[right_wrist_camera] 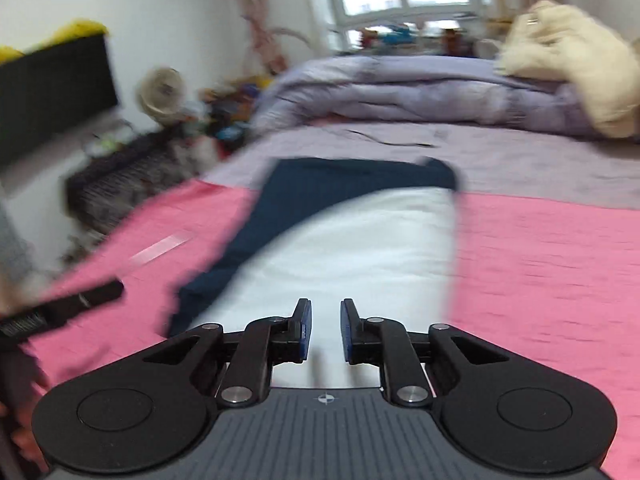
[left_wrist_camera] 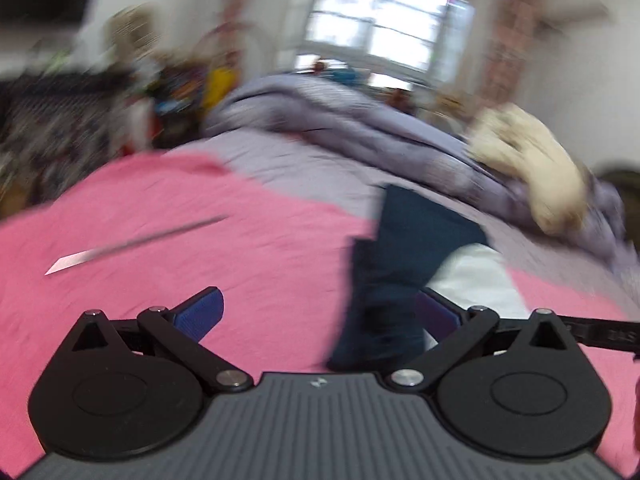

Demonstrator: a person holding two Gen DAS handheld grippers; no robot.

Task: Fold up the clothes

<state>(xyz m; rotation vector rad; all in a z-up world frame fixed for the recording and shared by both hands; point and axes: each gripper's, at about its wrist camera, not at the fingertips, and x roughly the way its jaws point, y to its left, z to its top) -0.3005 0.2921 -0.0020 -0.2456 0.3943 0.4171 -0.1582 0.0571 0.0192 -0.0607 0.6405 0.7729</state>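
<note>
A garment with a dark navy part (right_wrist_camera: 340,184) and a white part (right_wrist_camera: 360,240) lies on a pink sheet (right_wrist_camera: 540,264) on the bed. My right gripper (right_wrist_camera: 325,330) hovers over the white part's near end, jaws a little apart, nothing between them. My left gripper (left_wrist_camera: 320,312) is wide open over the pink sheet (left_wrist_camera: 200,240). The navy cloth (left_wrist_camera: 400,264) runs up between its fingers nearer the right one, and the white part (left_wrist_camera: 476,280) shows beyond. Both views are motion-blurred.
A rumpled lavender duvet (right_wrist_camera: 420,96) and a cream plush toy (right_wrist_camera: 572,60) lie at the far end of the bed. A pale strip (left_wrist_camera: 120,246) lies on the pink sheet. Cluttered furniture (right_wrist_camera: 132,176) stands left of the bed.
</note>
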